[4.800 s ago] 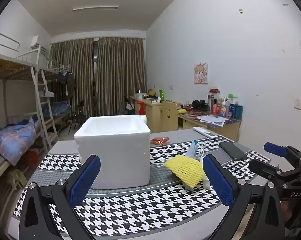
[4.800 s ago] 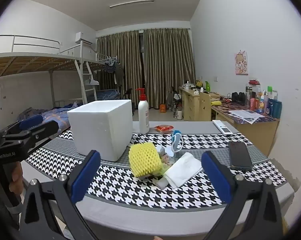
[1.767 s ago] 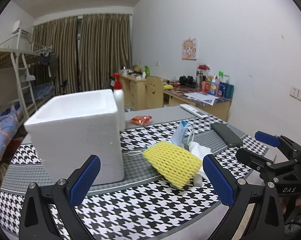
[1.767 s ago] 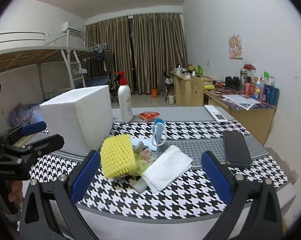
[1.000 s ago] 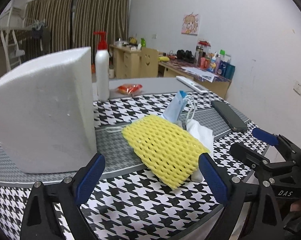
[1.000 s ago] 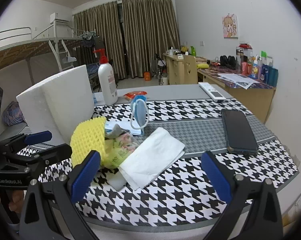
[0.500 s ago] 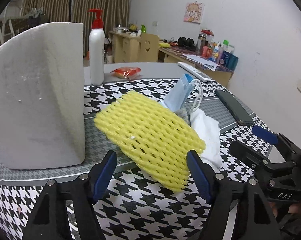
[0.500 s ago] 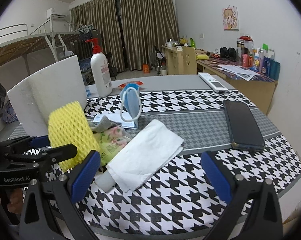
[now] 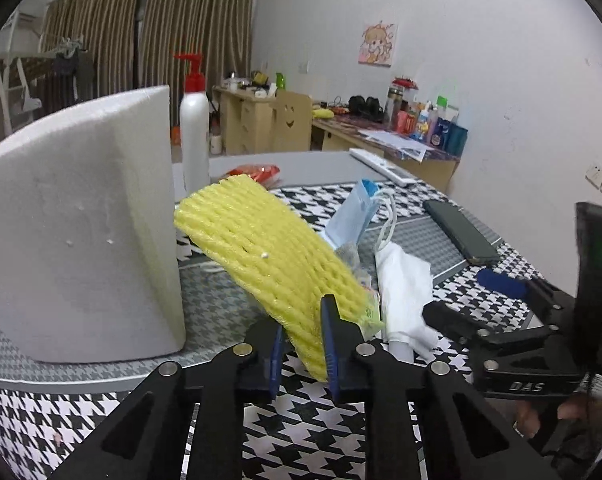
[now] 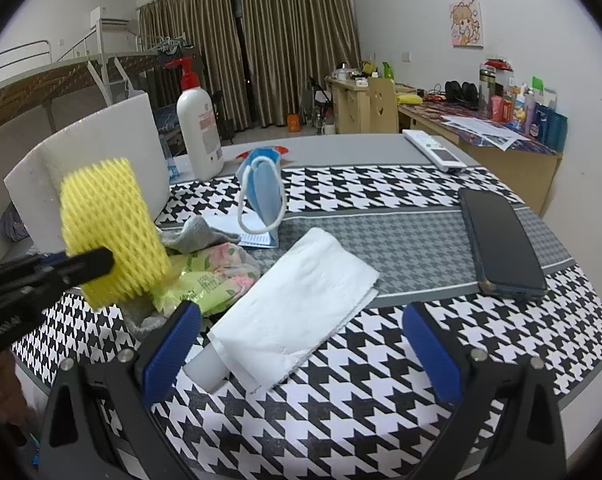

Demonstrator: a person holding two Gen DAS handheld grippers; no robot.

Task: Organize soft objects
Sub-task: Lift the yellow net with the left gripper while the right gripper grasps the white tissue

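Left fingers: blue pads (image 9: pixel 328 344) of the left gripper (image 9: pixel 303 350) are pressed in on the near lower end of the yellow foam net (image 9: pixel 273 260) — pinching it.
Right fingers: right gripper (image 10: pixel 301 346) stands spread wide, nothing between its pads, hovering at the near edge of the table over the white tissue (image 10: pixel 301 304).
Net's position: in the left wrist view its long axis runs from the pinch up and away to the left, the free end tilted toward the white foam box (image 9: pixel 81 220); in the right wrist view it stands nearly upright at the left of the pile, lifted clear at its top.
Box: just left of the net and near it, its opening out of sight from this low angle; it looks like the place for soft things, though that is a judgement.
Deciding relation: the box lies to the left and slightly beyond the held net, so the left hand is the nearer one — the move likely calls for a lift above the box rim, then a carry leftward.
Remaining pile: tissue, a blue face mask (image 10: pixel 263 196) standing on edge, a floral cloth (image 10: pixel 225 264) and a grey cloth (image 10: pixel 195 236) lie together right of the net.
Not soft: a phone (image 10: pixel 501 236) lies at the right, well apart; a pump bottle (image 10: pixel 199 136) stands at the far side.
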